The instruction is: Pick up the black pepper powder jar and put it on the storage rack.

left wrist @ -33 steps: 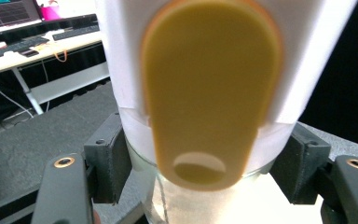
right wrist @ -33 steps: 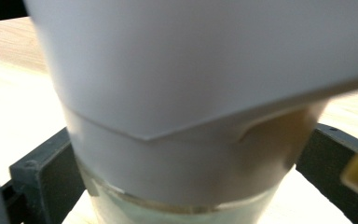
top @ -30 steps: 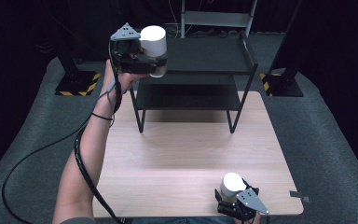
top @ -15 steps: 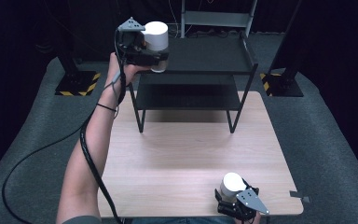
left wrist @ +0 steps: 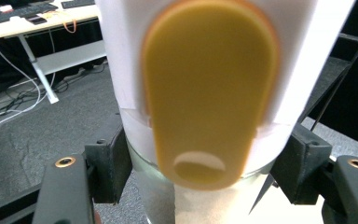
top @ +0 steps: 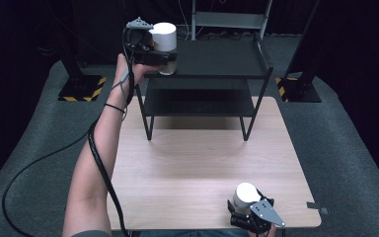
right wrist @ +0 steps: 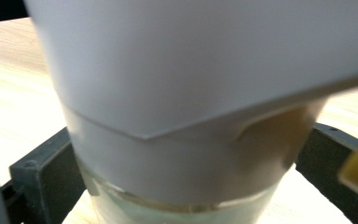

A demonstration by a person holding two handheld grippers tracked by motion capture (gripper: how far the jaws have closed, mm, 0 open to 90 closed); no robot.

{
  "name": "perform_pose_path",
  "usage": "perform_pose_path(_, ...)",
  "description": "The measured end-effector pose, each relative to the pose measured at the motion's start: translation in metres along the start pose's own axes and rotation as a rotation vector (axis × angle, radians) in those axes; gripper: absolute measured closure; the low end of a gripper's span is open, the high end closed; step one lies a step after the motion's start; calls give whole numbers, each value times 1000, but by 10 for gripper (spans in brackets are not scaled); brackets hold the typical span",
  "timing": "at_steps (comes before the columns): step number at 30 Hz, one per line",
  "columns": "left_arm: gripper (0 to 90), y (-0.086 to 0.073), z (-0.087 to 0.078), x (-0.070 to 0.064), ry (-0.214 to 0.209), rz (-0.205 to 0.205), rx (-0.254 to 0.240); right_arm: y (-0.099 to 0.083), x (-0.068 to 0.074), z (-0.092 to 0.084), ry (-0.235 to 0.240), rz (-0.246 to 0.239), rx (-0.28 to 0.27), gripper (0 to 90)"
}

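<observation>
Your left hand-held gripper (top: 164, 53) is clenched on a white-capped jar (top: 165, 43), its black pads pressing the clear glass just below the cap; in the left gripper view the jar's (left wrist: 205, 93) yellow oval tab faces the camera. It hangs in the upper left of the high view, at the left end of the black shelf's (top: 227, 59) top tier. To set it down well, I judge you should carry it fully inboard of the tier's raised rim, keep it upright, lower until the base sits flat, and only then ease the jaws apart.

Your left forearm (top: 98, 158) stretches up from the lower left, wrist bent so the jaws point level toward the shelf.

Your right hand-held gripper (top: 247, 209) sits low at the near edge of the desk (top: 197, 163), grasping a second white-capped jar (top: 246, 195); keep that one steady and vertical meanwhile.
</observation>
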State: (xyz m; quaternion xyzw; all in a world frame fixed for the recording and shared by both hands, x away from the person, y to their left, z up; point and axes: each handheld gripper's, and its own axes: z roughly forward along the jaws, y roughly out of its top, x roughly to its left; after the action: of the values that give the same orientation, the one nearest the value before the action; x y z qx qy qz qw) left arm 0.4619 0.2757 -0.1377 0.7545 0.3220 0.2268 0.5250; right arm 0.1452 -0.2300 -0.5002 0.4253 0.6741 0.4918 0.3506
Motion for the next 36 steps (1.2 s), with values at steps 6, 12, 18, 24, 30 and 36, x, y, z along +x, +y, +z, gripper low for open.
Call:
perform_pose_path(6,299,-6,-1,9,-25,-27,-22,0,0,0,-1,-1,2,0)
perform_pose_path(12,298,-5,-1,1,-5,7,-15,0,0,0,0,0,1,0)
perform_pose_path(18,297,-6,-1,-1,2,8,-19,0,0,0,0,0,1,0)
perform_pose_path(24,274,0,-3,-5,23,14,-5,0,-1,0,3,2,2,0)
perform_pose_path(30,102,15,-12,-7,17,37,90,1,-1,0,4,4,3,0)
perform_pose_path(36,19,24,-26,-19,18,93,185,1,-1,0,5,4,3,0)
